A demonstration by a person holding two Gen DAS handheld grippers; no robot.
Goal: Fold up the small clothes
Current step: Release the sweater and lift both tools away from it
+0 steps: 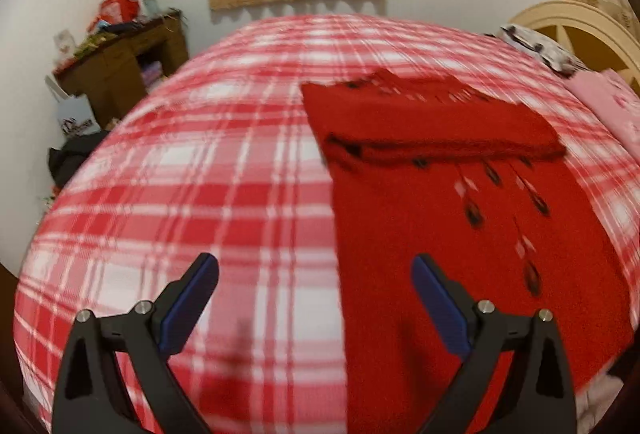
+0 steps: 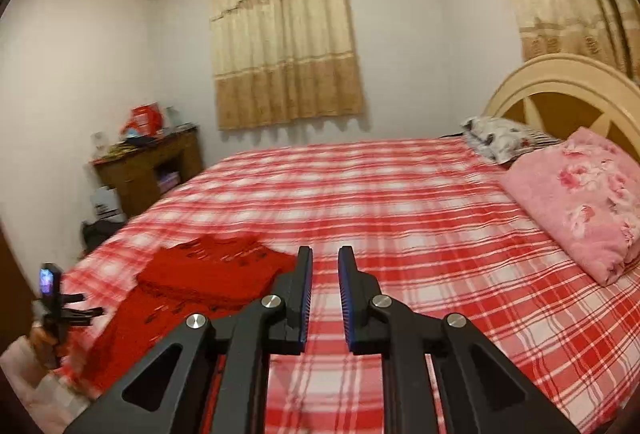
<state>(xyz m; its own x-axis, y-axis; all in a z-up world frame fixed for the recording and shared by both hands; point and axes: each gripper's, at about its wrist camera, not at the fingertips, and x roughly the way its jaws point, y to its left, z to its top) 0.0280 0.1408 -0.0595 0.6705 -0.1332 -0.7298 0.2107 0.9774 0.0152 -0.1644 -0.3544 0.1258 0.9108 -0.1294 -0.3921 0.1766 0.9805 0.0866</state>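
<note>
- A red garment lies on the plaid bed, its far part already doubled back over the near part, so that a thick folded edge crosses it from side to side.
- The left gripper hangs over the bedcover just left of the garment's near panel, jaws spread wide, nothing between them.
- The right gripper points out across the bare cover to the right of the cloth, jaws all but closed with only a thin gap, holding nothing.
- The step in hand looks like the pause between folds: one fold made, both tools off the cloth.
- The next move likely calls for both grippers to take an edge or corner of the lower panel and carry it over, keeping the layers square.
- In the right view, a hand carries the left gripper at the frame's edge, beside the garment.
- A pink pillow and a patterned one sit by the headboard, well apart from the work.
- A cluttered desk stands against the far wall under a curtain.
- Nothing on the bed blocks the fold; motion blur hides the fine detail of the cloth's edges.
</note>
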